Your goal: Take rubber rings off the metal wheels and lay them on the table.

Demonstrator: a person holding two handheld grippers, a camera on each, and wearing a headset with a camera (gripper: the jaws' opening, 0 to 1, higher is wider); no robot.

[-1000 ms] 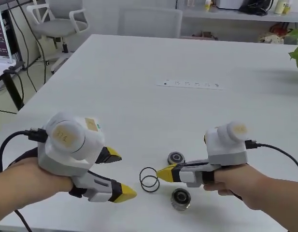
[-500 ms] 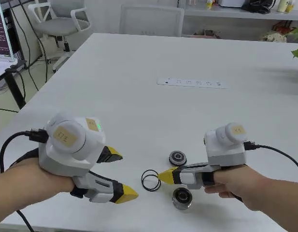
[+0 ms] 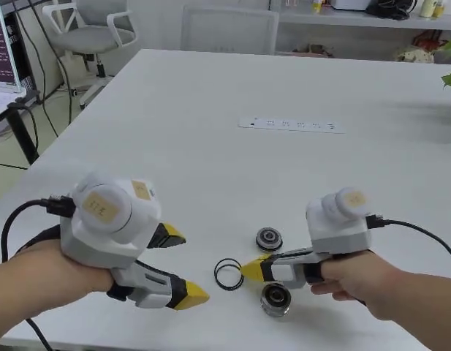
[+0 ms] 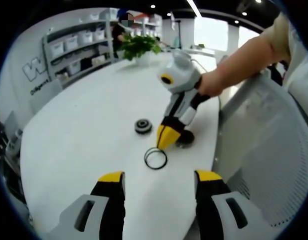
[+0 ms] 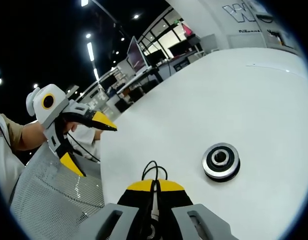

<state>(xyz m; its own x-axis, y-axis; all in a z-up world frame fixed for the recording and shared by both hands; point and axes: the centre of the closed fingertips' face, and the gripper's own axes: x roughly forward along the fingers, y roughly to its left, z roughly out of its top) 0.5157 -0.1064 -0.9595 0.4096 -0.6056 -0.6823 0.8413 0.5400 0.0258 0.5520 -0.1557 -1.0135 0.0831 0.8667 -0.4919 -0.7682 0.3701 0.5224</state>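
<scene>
White tabletop (image 3: 210, 131) runs back to office chairs and shelving, with a power strip (image 3: 291, 126) well beyond the rubber rings (image 3: 227, 273). Left of the rings, the left gripper (image 3: 183, 265) hovers with its jaws spread wide and nothing between them. The rings are two thin black loops that overlap and lie flat on the table. Just right of them sit the rear wheel (image 3: 269, 238) and the front wheel (image 3: 275, 298), both metal. Further right, the right gripper (image 3: 251, 269) has its jaws pressed together, with the tips at the rings' right edge. I cannot tell whether they nip a loop.

The rings look light, soft and floppy, and probably tacky. A pinch across the band at one spot should hold them, though they may cling to the pads on release. The wheels look heavy and stiff and could roll.

A large "W" (image 4: 33, 70) on the wall begins a word that is otherwise cut off. The pale sticker (image 3: 101, 207) on the left gripper is too small to read.
</scene>
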